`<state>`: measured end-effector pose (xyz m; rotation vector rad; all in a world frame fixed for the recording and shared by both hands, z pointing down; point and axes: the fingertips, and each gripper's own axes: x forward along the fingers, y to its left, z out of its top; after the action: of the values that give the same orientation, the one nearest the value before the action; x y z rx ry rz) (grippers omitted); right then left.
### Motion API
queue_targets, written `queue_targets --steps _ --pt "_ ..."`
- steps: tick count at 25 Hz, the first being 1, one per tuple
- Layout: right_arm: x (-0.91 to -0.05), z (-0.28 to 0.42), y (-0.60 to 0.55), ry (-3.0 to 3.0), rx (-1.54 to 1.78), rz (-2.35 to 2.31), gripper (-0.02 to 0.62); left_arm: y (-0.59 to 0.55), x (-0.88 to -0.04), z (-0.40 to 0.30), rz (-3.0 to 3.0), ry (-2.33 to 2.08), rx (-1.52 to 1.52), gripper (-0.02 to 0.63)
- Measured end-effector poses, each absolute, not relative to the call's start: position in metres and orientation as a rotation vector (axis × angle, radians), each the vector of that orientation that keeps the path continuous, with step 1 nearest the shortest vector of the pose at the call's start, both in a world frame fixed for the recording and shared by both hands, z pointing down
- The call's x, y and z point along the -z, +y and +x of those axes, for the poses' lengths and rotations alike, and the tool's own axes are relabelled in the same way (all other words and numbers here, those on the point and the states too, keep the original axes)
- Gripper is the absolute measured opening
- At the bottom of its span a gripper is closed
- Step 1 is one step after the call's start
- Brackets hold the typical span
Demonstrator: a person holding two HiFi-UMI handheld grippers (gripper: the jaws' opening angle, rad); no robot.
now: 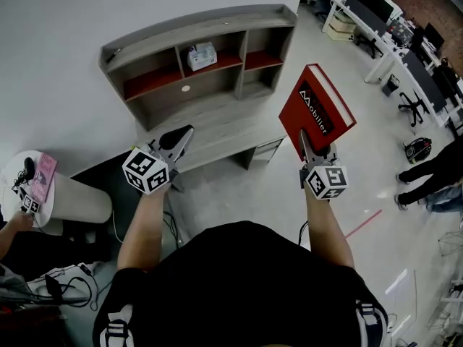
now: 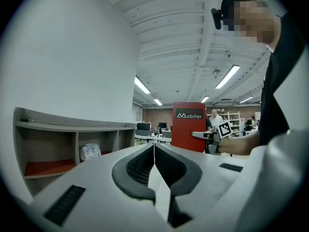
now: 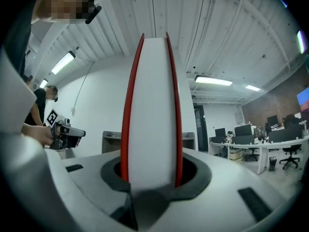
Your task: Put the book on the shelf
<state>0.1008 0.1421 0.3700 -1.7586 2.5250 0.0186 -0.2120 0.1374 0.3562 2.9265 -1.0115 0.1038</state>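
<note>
One red book (image 1: 316, 110) stands upright, long axis vertical, clamped in the right gripper (image 1: 312, 149) jaws; left gripper (image 1: 184, 135) jaws together.

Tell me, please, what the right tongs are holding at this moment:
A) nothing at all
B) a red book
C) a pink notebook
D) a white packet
B: the right tongs are closed on the red book. In the right gripper view, its white page edge and red covers stand upright between the jaws.
</note>
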Motion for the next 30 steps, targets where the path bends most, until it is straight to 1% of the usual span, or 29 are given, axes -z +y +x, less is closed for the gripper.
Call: queue_targets --steps 9,18,30 --pt "-0.371 0.067 0.122 2.523 -0.012 -1.779 0.166 0.114 -0.373 -0.241 2.919 -0.938 -0.116 0.023" --pt "-0.362 0.059 0.132 2.517 0.001 -1.783 0.166 0.123 -0.364 -0.247 2.927 -0.922 -0.117 0.023" --pt "-0.372 0.066 0.123 2.51 0.026 -1.781 0.166 0.127 -0.381 -0.237 2.918 -0.87 -0.159 0.023"
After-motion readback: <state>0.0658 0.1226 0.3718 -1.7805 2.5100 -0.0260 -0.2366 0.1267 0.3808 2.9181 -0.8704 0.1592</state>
